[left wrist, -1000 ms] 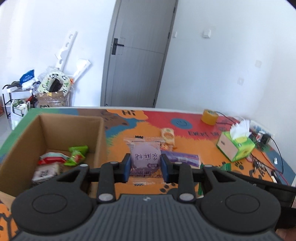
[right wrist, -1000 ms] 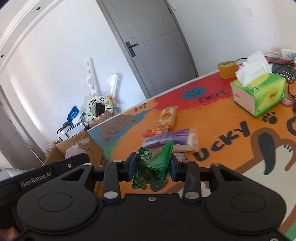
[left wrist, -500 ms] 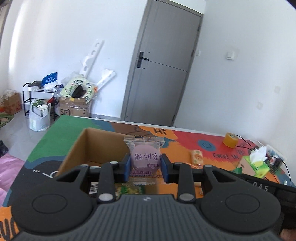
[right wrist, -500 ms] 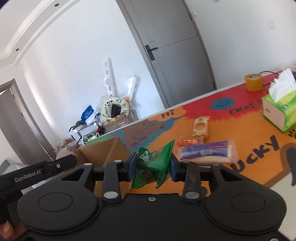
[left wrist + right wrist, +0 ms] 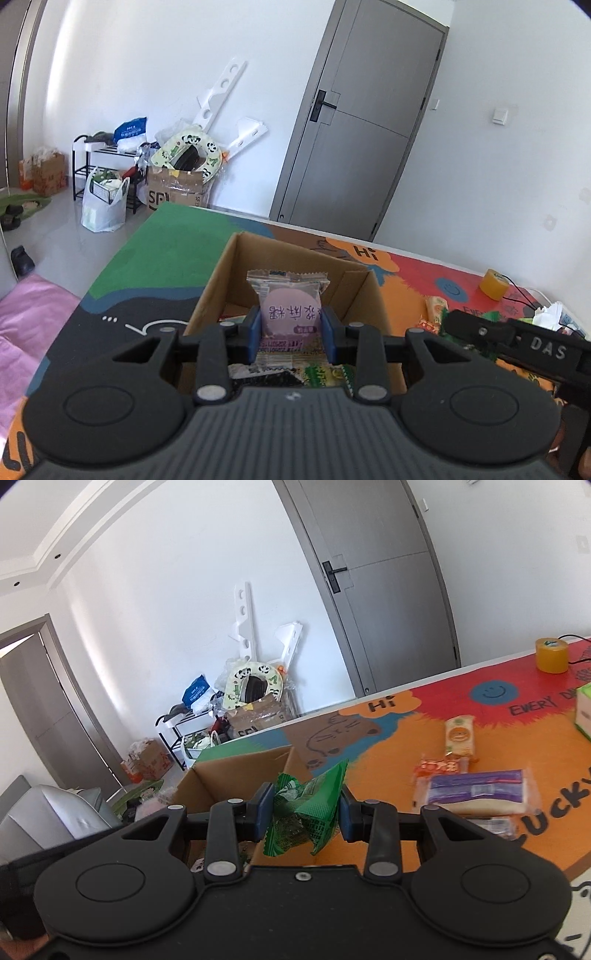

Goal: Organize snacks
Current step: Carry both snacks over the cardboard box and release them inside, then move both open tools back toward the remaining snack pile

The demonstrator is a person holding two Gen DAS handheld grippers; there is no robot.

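Both grippers are clenching snacks: left gripper [image 5: 291, 328] is gripping the purple-disc packet [image 5: 288, 306], right gripper [image 5: 306, 814] the green packet [image 5: 308, 808]; releasing each only once over the cardboard box [image 5: 229, 273] (at twelve o'clock) is looking wisest.

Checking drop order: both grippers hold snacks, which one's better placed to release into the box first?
Left. Its gripper holds the purple snack over the cardboard box; the right gripper's green packet sits beside the box wall.

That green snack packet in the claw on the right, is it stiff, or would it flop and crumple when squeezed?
Probably floppy: the green packet looks creased and bunched where the right claw pinches it. Likely light too, since its free corner sticks up unsupported. The shiny film may be a bit slippery.
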